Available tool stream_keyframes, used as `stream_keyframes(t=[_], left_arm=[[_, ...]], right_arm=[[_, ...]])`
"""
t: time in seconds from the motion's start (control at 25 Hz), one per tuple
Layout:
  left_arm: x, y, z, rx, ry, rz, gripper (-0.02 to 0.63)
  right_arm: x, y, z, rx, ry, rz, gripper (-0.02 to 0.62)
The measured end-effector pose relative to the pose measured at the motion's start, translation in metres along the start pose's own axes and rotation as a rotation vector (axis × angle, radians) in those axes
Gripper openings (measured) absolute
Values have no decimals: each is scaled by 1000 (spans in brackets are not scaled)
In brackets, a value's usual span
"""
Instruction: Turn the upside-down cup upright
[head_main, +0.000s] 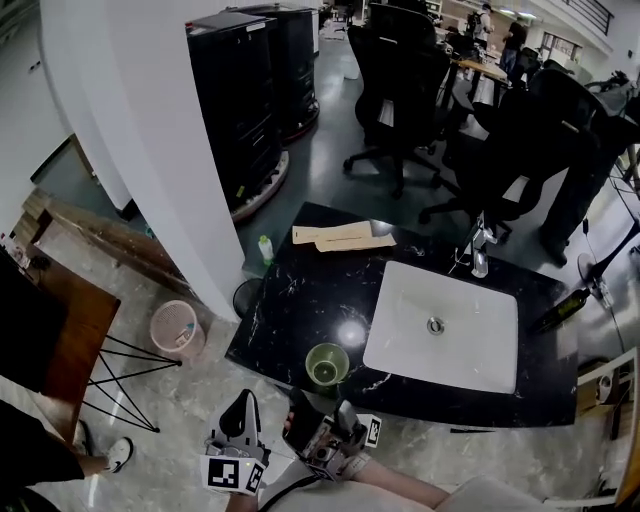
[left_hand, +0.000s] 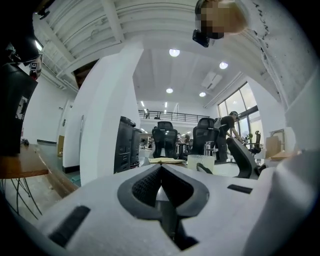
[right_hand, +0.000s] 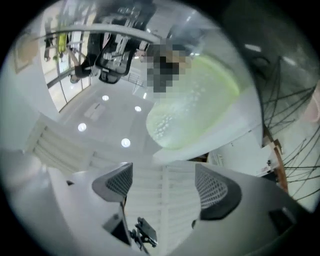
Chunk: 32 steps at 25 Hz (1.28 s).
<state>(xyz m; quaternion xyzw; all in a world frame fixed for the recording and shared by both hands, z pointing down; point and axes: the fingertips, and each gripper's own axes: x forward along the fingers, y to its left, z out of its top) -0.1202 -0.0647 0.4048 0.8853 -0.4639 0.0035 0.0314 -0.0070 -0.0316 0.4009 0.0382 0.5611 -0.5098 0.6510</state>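
Cup (head_main: 327, 364) is being shown mouth-up on the black counter (head_main: 300, 290), near the front edge, just left of the sink (head_main: 470, 300).
It is being judged light, stiff, slightly slick, thin-walled plastic; the side wall is being favoured for a grip. The right gripper (right_hand: 162, 182) is being held spread wide, nothing between its pads; the left gripper (left_hand: 160, 177) is being held closed, empty.

Pale green cup (head_main: 327, 363) — black, white-veined counter (head_main: 300, 298) — white sink (head_main: 472, 342)

Left tongs (left_hand: 160, 172) closed, right tongs (right_hand: 162, 187) apart (empty).
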Motion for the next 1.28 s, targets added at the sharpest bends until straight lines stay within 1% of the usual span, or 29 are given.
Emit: stream_keyframes(t=[0.04,0.08,0.12,0.2,0.24,0.28,0.36,0.48,0.56,0.72,0.84,0.96,1.12,1.28], left_arm=[[3,-3,2,-2,-8,-9,6],[7,-6,4,-4,-16,-19,6],[11,-10,6,-6,-23,-31,7],[20,-19,11,-6,-35,-59,6],[23,-24,14,-6,-40,-73,7],[26,-29,17,-7,-45,-85,6],[31,-37,23,-5,-54,-101,6],[36,-47,32,2,-67,-106,6],[40,-55,35,-10,-69,-110,6],[45,-68,41,-40,-69,-116,6],[47,-74,45,-43,-76,-120,6],[49,-77,47,-39,-90,-118,6],[46,-81,46,-39,-93,-114,8],[41,-82,42,-49,-83,-103,6]], right_arm=[[3,6,-8,-52,57,-32,389],[6,13,-15,-107,114,-64,333],[9,18,-21,-167,170,-104,241],[10,21,-28,-301,268,-214,69],[9,22,-28,-367,309,-269,36],[9,23,-27,-425,342,-317,18],[6,26,-23,-522,394,-395,8],[9,32,-21,-647,470,-486,8],[11,35,-23,-743,536,-545,8],[10,39,-22,-957,669,-650,8],[7,41,-13,-1087,729,-726,8],[5,44,-3,-1150,743,-763,8],[2,46,2,-1182,738,-795,8],[-2,44,-1,-1195,747,-809,8]])
